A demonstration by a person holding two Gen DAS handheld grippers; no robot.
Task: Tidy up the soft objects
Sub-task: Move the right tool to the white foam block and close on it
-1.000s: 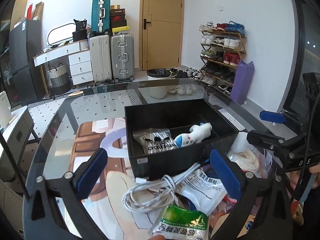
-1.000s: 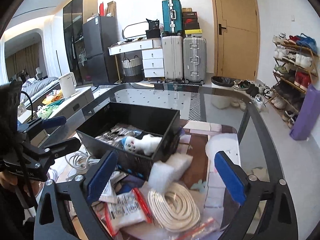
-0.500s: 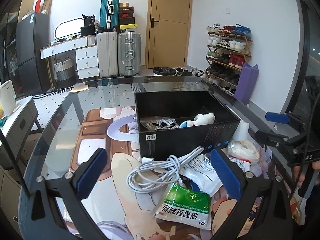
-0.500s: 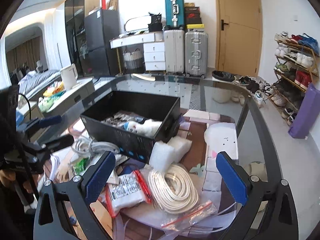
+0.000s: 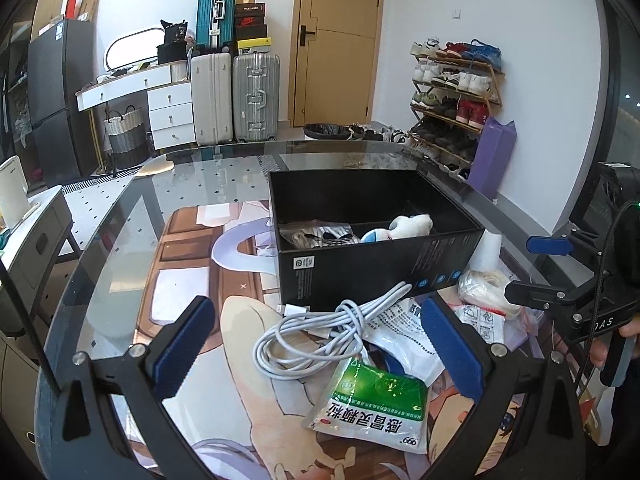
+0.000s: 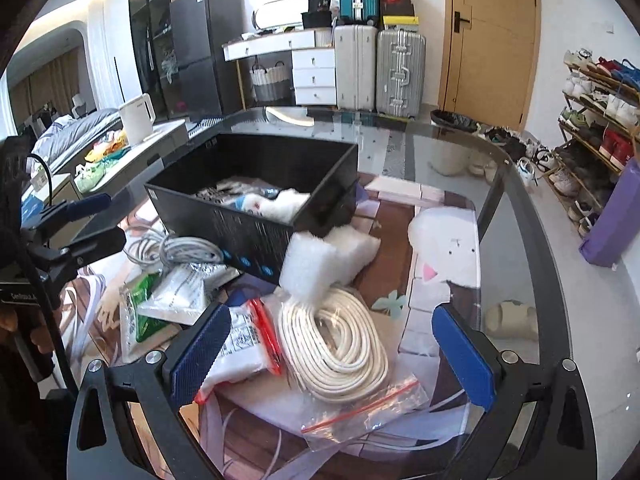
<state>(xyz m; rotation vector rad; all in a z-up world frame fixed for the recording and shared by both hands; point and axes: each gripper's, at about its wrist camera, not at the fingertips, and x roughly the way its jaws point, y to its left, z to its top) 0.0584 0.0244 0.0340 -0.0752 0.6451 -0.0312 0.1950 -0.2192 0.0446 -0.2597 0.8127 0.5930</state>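
A black open box stands on the glass table and holds a white plush toy and a bagged striped item. My left gripper is open, with a white charging cable bundle and a green medicine packet lying between its fingers on the table. My right gripper is open over a cream cable coil in a zip bag. White foam pieces lean against the box. Each gripper shows in the other's view, the right gripper and the left gripper, both empty.
White plastic packets lie in front of the box. The glass table's curved edge runs left and far. Suitcases, a door and a shoe rack stand beyond. A person's hand holds the right gripper.
Both grippers have drawn back from the box and dropped lower. More of the cables and packets in front of the box now show. Nothing was grasped.
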